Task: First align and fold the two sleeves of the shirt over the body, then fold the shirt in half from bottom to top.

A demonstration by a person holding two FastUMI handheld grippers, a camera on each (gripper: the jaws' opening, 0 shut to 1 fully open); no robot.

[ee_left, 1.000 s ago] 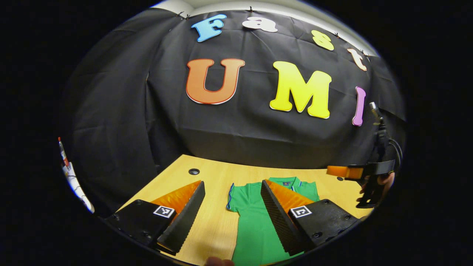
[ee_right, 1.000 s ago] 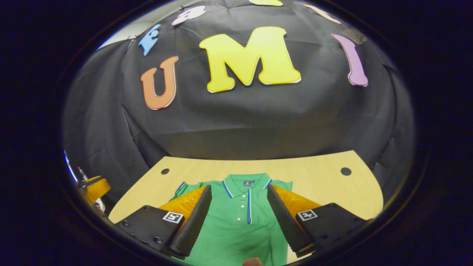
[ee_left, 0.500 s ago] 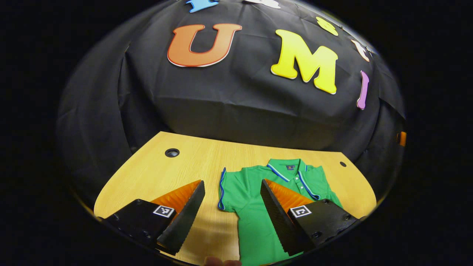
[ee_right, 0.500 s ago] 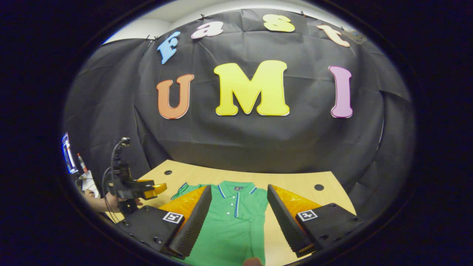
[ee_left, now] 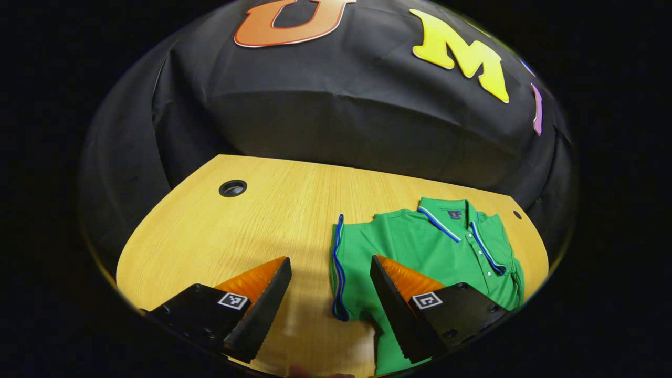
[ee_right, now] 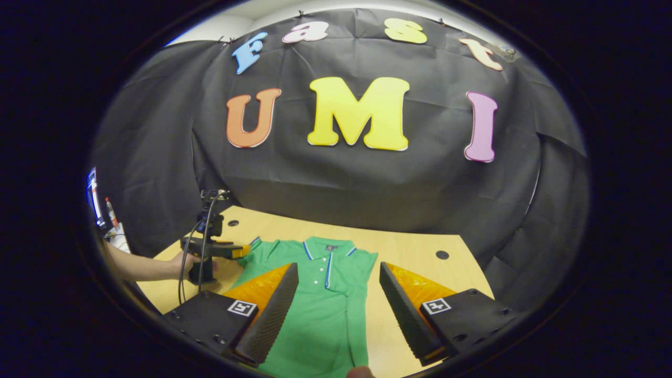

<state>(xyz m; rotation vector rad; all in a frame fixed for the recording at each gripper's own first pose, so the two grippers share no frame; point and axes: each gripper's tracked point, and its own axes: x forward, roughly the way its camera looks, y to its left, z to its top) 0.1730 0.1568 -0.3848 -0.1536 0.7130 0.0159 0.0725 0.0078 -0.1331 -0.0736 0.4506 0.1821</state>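
Green polo shirt (ee_left: 420, 252) with blue-and-white trimmed collar lies flat on your light wooden table (ee_left: 252, 220), collar toward the black cloth wall; its neck label is too small to read. Your left gripper (ee_left: 331, 294) hovers spread above the blue-edged sleeve (ee_left: 340, 268), holding nothing. Your right gripper (ee_right: 338, 302) hangs spread over the shirt body, empty. Square black-and-white markers sit on both grippers' finger mounts.

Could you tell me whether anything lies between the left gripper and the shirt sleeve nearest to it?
Nothing visible does. The left gripper is open above the bare wooden table, and the blue-trimmed sleeve of the green shirt lies flat just ahead between its fingers. The right gripper view also shows the left gripper beside that sleeve.
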